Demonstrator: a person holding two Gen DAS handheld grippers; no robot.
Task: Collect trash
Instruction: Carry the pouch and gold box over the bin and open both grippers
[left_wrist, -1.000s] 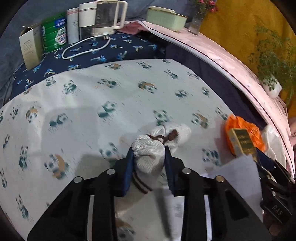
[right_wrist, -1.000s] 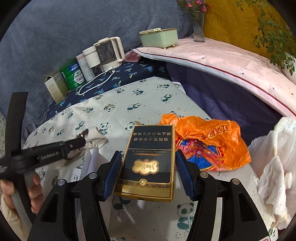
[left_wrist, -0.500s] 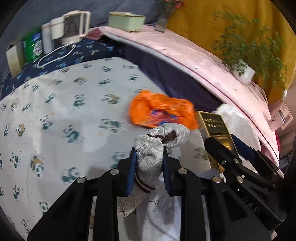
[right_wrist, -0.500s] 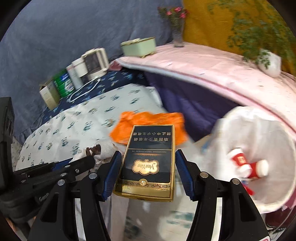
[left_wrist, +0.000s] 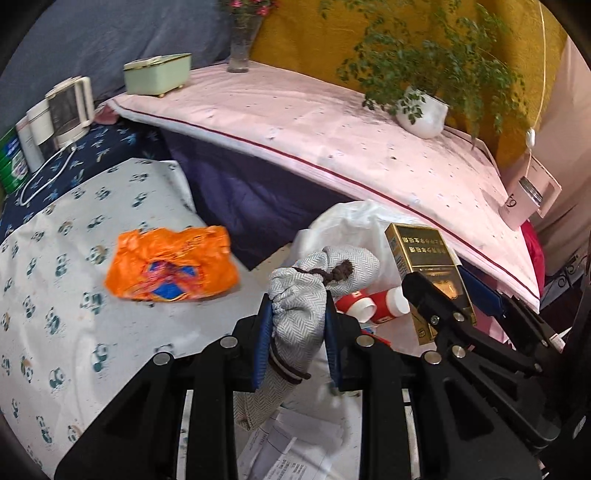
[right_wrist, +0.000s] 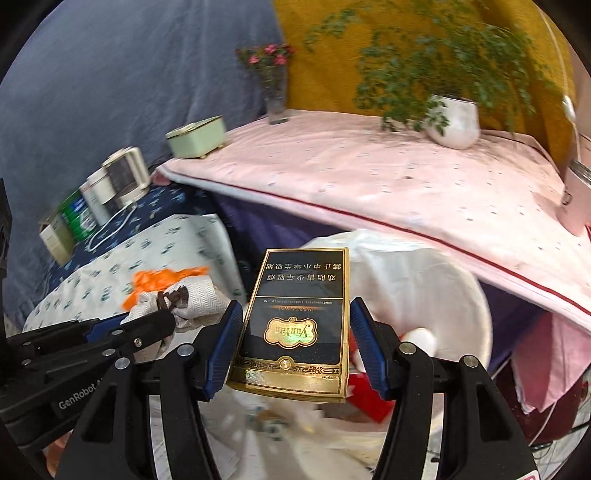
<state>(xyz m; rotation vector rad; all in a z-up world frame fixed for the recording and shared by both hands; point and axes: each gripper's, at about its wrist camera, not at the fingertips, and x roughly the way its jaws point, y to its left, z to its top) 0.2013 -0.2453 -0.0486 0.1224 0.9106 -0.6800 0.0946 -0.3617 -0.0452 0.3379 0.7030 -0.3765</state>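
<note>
The left gripper (left_wrist: 297, 325) is clenched on a grey herringbone drawstring pouch (left_wrist: 314, 291); both blue pads press its sides, and its gathered neck with a brown knotted cord stands above the fingertips. The pouch's lower end hangs below the pads, toward the camera.

The right gripper (right_wrist: 295, 339) grasps a black and gold cigarette pack (right_wrist: 295, 321) across its width, pads flat against both long edges. The pack is held upright, its printed face toward the camera and its lettering upside down.

Both held items sit over or just beside the open mouth of a white plastic bag (right_wrist: 424, 288). From these views it cannot be told whether either is inside the rim. Red and white cups (left_wrist: 373, 304) lie inside the bag.

An orange plastic bag (left_wrist: 173, 267) lies crumpled on the panda-print cloth (left_wrist: 55, 295), apart from both grippers, to the left in the left wrist view. Printed paper sheets (left_wrist: 291, 450) lie beneath the left gripper.

Behind, a pink cloth (left_wrist: 332, 136) covers a raised surface carrying a pale green box (left_wrist: 159, 74), a glass vase with flowers (left_wrist: 242, 48) and a potted plant in a white pot (left_wrist: 421, 114). A white kettle (left_wrist: 70, 107) stands at far left.
</note>
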